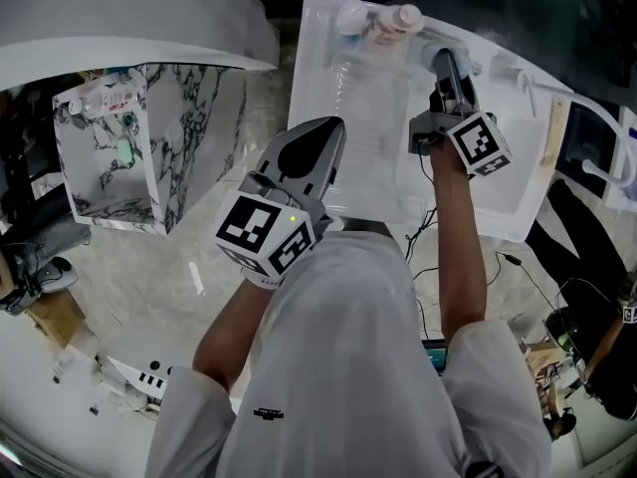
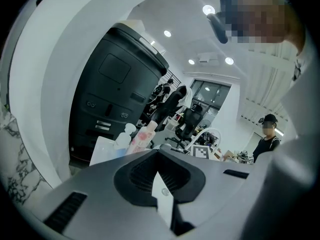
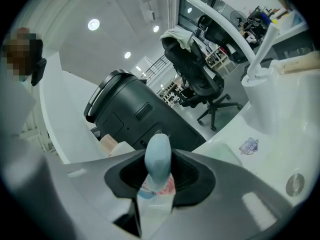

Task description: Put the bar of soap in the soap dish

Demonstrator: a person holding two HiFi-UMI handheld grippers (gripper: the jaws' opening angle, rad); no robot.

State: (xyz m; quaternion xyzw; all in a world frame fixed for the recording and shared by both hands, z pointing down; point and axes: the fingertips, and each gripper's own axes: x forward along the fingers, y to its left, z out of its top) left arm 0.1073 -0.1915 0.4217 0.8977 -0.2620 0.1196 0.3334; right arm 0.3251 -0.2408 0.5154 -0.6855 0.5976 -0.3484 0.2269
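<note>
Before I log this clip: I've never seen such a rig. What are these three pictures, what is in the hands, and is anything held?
No robot here: a person holds a two-jaw tool in each hand. The head view comes from a camera on the person's head, looking down; it shows the left tool and the right tool, each bearing a marker cube. The other two views come from cameras riding on each tool, looking along its jaws. Below lies a white counter with bottles at its far end. The right tool grips a pale blue bar of soap; the left tool is empty, jaws together.
</note>
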